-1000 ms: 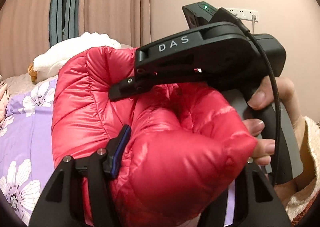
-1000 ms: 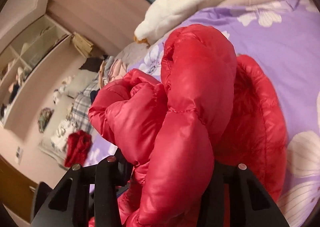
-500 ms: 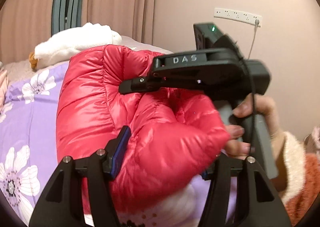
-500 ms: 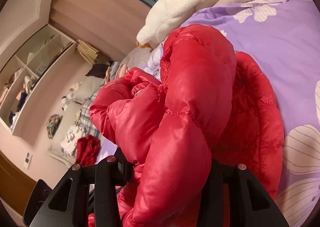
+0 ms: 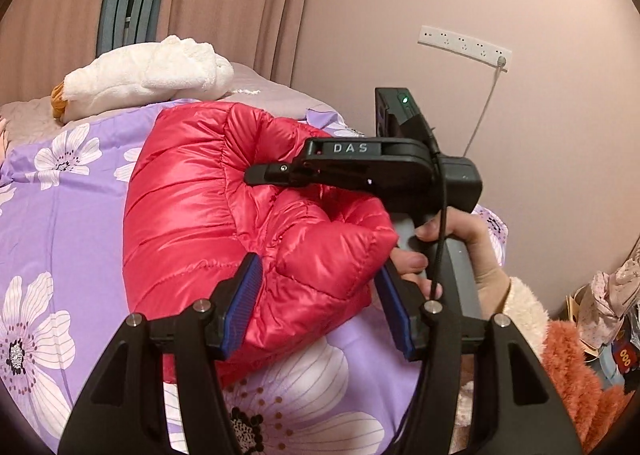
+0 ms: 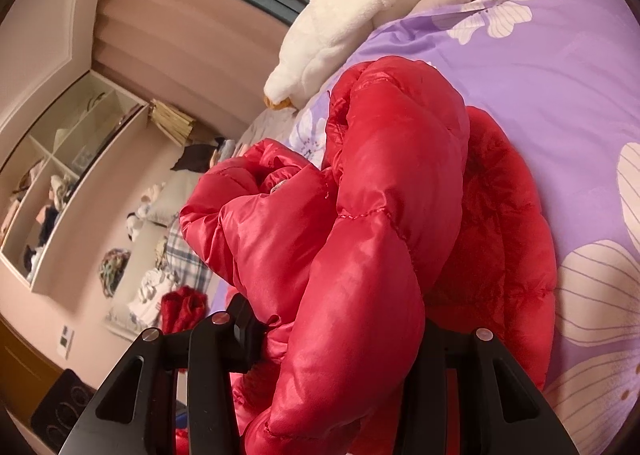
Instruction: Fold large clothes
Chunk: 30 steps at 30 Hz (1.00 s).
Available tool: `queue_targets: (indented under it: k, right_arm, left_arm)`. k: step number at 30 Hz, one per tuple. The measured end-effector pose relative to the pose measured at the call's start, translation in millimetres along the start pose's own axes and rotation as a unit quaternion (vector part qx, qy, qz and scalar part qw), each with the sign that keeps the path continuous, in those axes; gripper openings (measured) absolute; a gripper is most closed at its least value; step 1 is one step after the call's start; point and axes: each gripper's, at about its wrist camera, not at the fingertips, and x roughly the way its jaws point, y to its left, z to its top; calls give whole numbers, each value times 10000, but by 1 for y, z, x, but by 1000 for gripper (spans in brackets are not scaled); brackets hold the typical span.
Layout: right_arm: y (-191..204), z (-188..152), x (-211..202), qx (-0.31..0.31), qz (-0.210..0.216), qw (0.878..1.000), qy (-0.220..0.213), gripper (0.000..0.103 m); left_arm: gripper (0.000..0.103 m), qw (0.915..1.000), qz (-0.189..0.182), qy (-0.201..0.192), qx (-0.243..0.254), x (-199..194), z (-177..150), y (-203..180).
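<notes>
A bulky red down jacket (image 5: 208, 215) lies bunched on the bed (image 5: 60, 223), on its purple sheet printed with pale flowers, between the 2 tongs. A white plush toy (image 5: 148, 75) rests near the far edge of the bed, by the grey pillow (image 5: 260, 91), well apart from the jacket.

In the left wrist view the left tongs (image 5: 316, 303) stand about half wide, and a puffed fold of the jacket sits between the 2 blue pads. The left pad (image 5: 244, 303) is bare along its face, with fabric just beside it; whether the right pad presses on the fold cannot be told.

The right tongs (image 5: 264, 175), black and lettered DAS, reach in from the right edge of the bed, with a hand (image 5: 452, 255) wrapped round the grey handle and a fleecy cuff behind it. Their tip lies against the upper folds of the jacket. In the right wrist view a thick roll of jacket fills the gap between the fingers and is gripped there, the rest of the garment trailing onto the sheet beyond.
</notes>
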Motion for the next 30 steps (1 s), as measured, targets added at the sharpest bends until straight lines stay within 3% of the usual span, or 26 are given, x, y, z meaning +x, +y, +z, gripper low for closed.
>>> queue_targets:
  k: [4, 9, 12, 16, 18, 23, 26, 30]
  right_arm:
    - [-1, -2, -1, 64, -17, 10000, -30, 43]
    - [-5, -5, -7, 203, 32, 9998, -84, 45]
    - [-7, -8, -12, 250, 9, 9996, -117, 47]
    - [-13, -13, -19, 316, 7, 9994, -130, 49]
    - [-17, -14, -21, 369, 1, 9992, -134, 51]
    - [-26, -15, -20, 386, -174, 9989, -178, 61]
    - [-30, -12, -19, 431, -413, 9981, -142, 66]
    - [-19, -7, -40, 398, -844, 9954, -225, 68]
  left_arm:
    - [56, 9995, -226, -38, -211, -9, 4, 3]
    - [54, 9974, -429, -398, -431, -36, 18, 14]
    - [55, 9958, -108, -688, -600, -43, 24, 35]
    - [55, 9900, 283, -789, -1135, -33, 30, 78]
    - [54, 9877, 451, -622, -1364, -15, 29, 97]
    - [56, 9840, -27, 200, -1771, 48, 15, 109]
    - [66, 9902, 656, 166, -1223, 69, 10, 91]
    - [67, 9867, 716, 211, -1444, 75, 10, 89]
